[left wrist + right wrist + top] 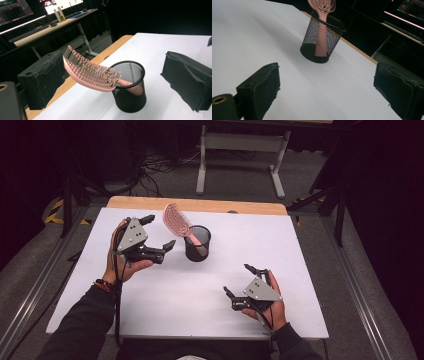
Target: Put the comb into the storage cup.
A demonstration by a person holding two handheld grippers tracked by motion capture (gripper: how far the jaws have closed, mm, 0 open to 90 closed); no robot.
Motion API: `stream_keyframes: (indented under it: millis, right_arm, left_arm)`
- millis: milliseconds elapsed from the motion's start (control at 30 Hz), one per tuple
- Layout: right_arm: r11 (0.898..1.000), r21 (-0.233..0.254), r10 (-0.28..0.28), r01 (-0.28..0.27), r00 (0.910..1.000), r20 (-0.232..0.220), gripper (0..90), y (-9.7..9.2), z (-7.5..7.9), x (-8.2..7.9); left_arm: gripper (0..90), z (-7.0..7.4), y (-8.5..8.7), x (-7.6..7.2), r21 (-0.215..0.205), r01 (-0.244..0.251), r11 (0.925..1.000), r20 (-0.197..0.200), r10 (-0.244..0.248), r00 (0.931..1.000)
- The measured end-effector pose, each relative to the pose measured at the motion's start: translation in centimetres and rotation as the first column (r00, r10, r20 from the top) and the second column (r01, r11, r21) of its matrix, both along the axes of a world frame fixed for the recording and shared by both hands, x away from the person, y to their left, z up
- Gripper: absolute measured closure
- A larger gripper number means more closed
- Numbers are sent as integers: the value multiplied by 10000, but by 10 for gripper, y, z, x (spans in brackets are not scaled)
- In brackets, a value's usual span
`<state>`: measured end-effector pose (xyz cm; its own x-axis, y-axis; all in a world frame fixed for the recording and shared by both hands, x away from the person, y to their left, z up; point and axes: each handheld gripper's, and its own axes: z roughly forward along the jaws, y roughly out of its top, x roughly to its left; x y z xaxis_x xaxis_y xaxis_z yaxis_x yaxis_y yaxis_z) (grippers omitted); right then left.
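A pink hairbrush (177, 220) (90, 72) (322, 15) stands handle-down in a black mesh cup (197, 243) (130, 87) (320, 40) near the middle of the white table top (200, 285). Its bristled head leans out over the cup's rim to the left. My left gripper (159, 231) (112, 80) is open just left of the cup, its jaws on either side of the brush head without touching it. My right gripper (239, 280) (327, 92) is open and empty over bare table at the front right, pointing towards the cup.
A wooden strip (197, 205) edges the table's far side. Beyond it stand a white desk frame (240, 150) and cables on the floor. Metal rails (35, 290) run along both sides of the table.
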<state>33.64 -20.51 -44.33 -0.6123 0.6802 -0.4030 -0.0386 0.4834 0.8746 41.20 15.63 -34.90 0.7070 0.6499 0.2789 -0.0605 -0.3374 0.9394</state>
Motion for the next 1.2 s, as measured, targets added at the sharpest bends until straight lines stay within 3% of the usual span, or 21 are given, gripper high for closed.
stream_keyframes:
  millis: [567, 733, 1200]
  right_arm:
    - [10000, -51, -9, 10, 10000, 37, 74, 0, 1, 0]
    - [9999, 145, -10, 10, 10000, -30, 74, -2, 2, 1]
    - [10000, 29, -44, 44, 10000, -15, 74, -2, 1, 1]
  left_arm:
    - [54, -9, 6, -17, 230, 112, 9997, 64, -114, 9999]
    - [54, -18, 6, -21, 266, 208, 9994, 10, -208, 9998]
    - [56, -42, 10, -28, 374, 216, 9991, -257, -207, 9995]
